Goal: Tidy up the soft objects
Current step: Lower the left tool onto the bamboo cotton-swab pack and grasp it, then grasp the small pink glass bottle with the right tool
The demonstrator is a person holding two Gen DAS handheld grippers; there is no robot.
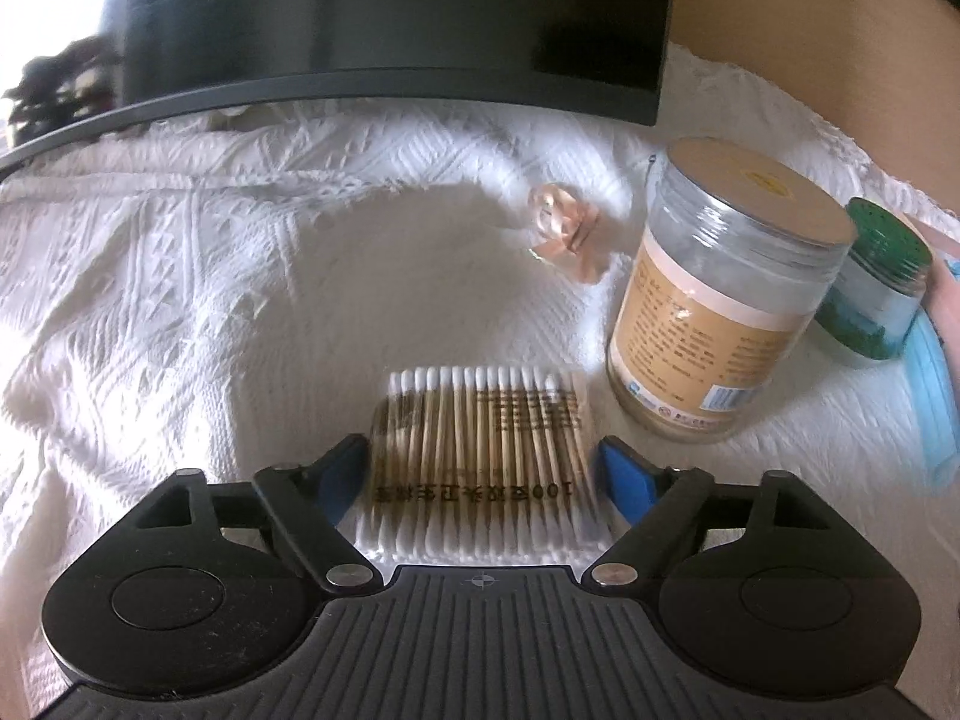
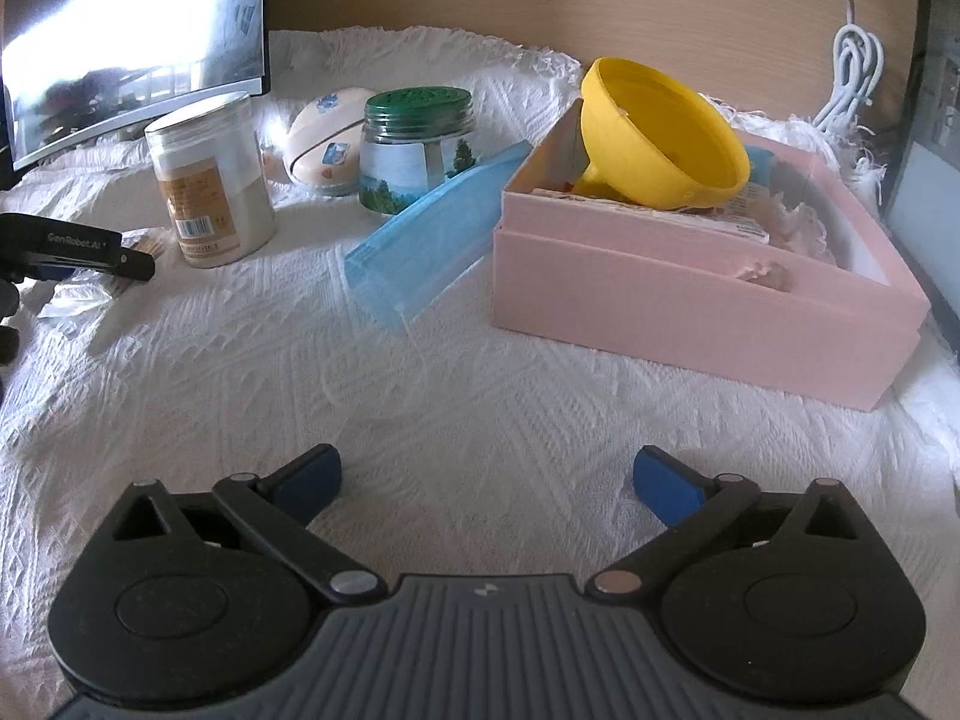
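Left wrist view: the left claw [image 1: 483, 465] stands wide open around a clear pack of cotton swabs [image 1: 480, 456] lying on the white textured cloth [image 1: 180, 276] that covers the desk; its blue pads sit just beside the pack's 2 long sides, and whether they touch it I cannot tell. Right of the pack stands a clear jar with a tan label [image 1: 714, 306], part filled with pale powder, and beyond it a green-lidded jar [image 1: 879, 288]. A crumpled peach ribbon [image 1: 567, 237] lies farther back, before a dark monitor [image 1: 390, 18].

Right wrist view: the right claw [image 2: 486, 477] gapes fully open over bare cloth, holding nothing. Only this view shows the pink box [image 2: 690, 294] at far right, holding a tilted yellow funnel [image 2: 666, 132], papers and something white and frayed. A blue face mask [image 2: 432, 228] leans against the box's left side. A cream egg-shaped case [image 2: 324, 144] sits behind the 2 jars, and a white cable [image 2: 852, 72] hangs on the wooden wall.
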